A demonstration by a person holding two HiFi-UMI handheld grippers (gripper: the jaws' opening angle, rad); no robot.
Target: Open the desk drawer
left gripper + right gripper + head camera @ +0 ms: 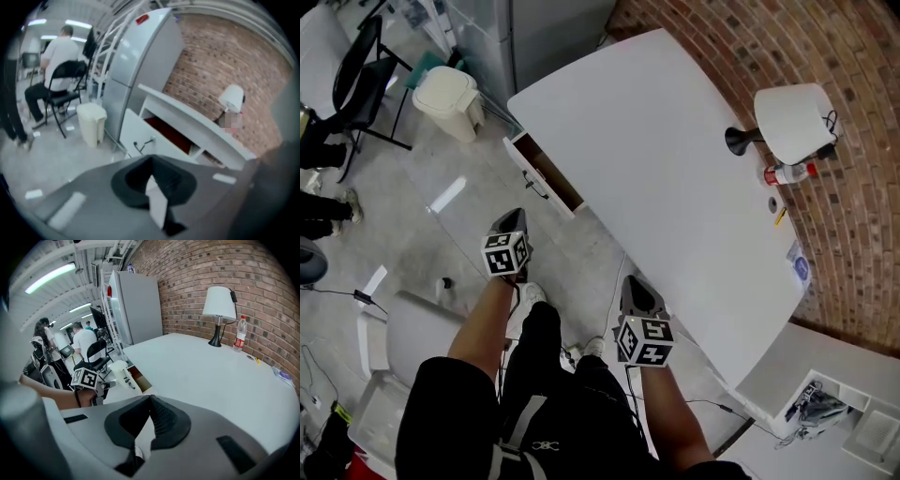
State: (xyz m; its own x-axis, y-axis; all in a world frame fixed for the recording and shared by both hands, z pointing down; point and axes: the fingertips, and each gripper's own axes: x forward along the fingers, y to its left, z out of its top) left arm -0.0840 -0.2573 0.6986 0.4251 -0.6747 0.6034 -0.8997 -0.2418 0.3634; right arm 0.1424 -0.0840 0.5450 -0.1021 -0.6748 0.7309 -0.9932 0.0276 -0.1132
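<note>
Already part-way out of the white rectangular desk [656,159], at the left end of its front edge: white flat-fronted drawer [548,171] with dark bar handle [534,184]. Lies just ahead of the grey left 2-jaw gripper [516,220], front panel's long axis running across that gripper's line. Jaws closed on nothing, clear of the handle. Grey right gripper [633,284] likewise closed and empty, farther off by the front edge's middle. Left hand nearer for any further pull.

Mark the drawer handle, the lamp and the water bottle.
drawer handle [534,184], head view, middle of the dark bar on the drawer front.
lamp [219,303], right gripper view, middle of the white shade.
water bottle [240,336], right gripper view, clear body.
</note>
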